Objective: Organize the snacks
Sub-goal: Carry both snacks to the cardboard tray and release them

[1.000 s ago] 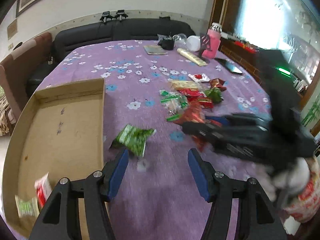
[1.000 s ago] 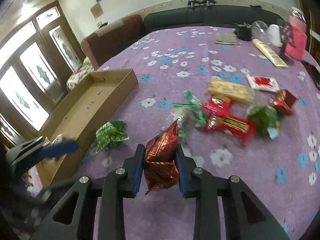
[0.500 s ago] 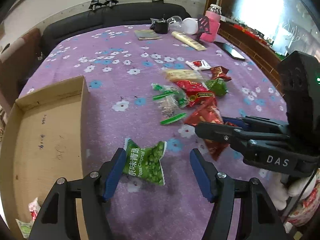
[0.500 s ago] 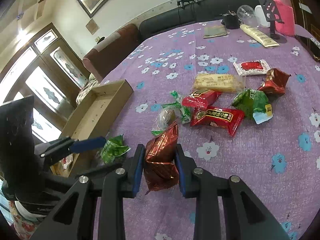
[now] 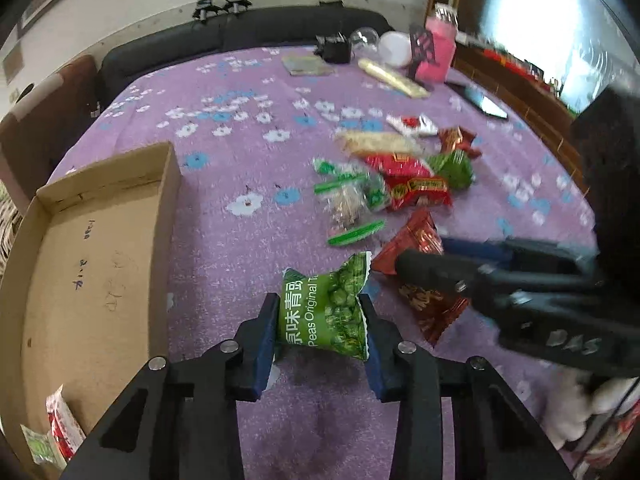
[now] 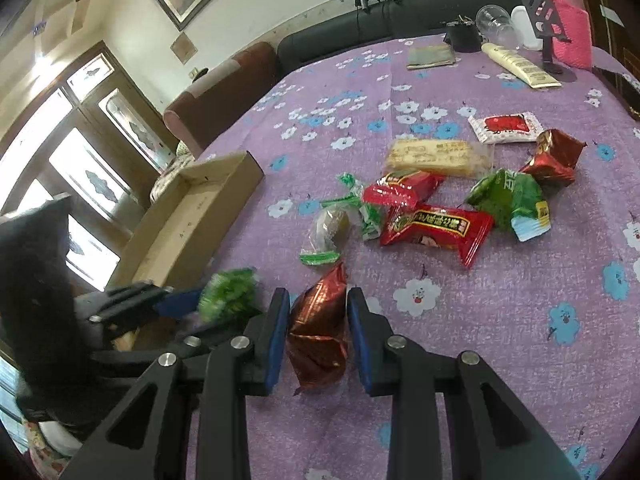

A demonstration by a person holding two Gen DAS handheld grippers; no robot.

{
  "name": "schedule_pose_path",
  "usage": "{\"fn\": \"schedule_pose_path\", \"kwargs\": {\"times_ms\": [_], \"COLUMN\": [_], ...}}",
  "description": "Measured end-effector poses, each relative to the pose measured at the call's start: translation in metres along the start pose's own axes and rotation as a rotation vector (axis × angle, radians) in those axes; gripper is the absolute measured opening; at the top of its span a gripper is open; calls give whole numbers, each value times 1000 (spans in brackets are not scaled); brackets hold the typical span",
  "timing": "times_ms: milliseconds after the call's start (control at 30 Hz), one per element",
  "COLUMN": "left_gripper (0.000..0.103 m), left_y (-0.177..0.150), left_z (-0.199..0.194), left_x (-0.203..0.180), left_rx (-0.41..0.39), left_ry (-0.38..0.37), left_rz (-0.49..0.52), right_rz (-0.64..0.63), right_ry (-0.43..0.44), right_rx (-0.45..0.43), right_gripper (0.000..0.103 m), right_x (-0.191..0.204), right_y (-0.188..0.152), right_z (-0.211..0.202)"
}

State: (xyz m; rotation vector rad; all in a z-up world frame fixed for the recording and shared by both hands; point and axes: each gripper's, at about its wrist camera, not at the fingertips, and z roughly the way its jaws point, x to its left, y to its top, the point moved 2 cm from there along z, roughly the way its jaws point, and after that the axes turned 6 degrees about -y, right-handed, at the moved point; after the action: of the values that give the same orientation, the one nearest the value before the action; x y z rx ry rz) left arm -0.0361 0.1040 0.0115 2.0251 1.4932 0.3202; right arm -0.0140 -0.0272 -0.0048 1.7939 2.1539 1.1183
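My left gripper (image 5: 320,320) is shut on a green pea snack packet (image 5: 326,308), held just above the purple tablecloth. My right gripper (image 6: 318,320) is shut on a dark red foil snack packet (image 6: 320,328), which also shows in the left wrist view (image 5: 420,248). The green packet shows blurred in the right wrist view (image 6: 228,296). A shallow cardboard box (image 5: 80,260) lies to the left with a few packets in its near corner (image 5: 56,428); it also shows in the right wrist view (image 6: 192,216). Several loose snacks (image 6: 432,220) lie in a pile mid-table.
At the far end of the table stand a pink bottle (image 6: 568,28), a phone stand (image 6: 548,20), a cream tube (image 6: 520,66), a clear cup (image 6: 494,20) and a small book (image 6: 430,56). A black sofa (image 5: 240,36) runs behind the table. A phone (image 5: 480,100) lies at the right edge.
My left gripper moved forward over the green pea packet and closed on it. My right gripper kept hold of the red foil packet and stayed close beside the left.
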Motion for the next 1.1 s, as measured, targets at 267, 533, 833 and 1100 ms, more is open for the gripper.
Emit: {"fn": "schedule_pose_path", "kwargs": {"times_ms": [267, 533, 833, 1100], "left_gripper": [39, 39, 40, 40], "left_y": [-8, -18, -44, -61], "left_z": [-33, -97, -129, -111], "left_x": [2, 61, 162, 209], "left_rx": [-77, -183, -219, -180], "left_ry": [-65, -4, 116, 129], "left_rz": [-54, -157, -336, -422], "right_rz": [-46, -42, -155, -263], "right_ry": [2, 7, 95, 91], "right_rx": [-18, -56, -9, 78], "right_gripper": [26, 26, 26, 26], "right_x": [12, 31, 127, 203], "right_y": [-6, 5, 25, 13], "right_z": [-3, -24, -9, 49]}}
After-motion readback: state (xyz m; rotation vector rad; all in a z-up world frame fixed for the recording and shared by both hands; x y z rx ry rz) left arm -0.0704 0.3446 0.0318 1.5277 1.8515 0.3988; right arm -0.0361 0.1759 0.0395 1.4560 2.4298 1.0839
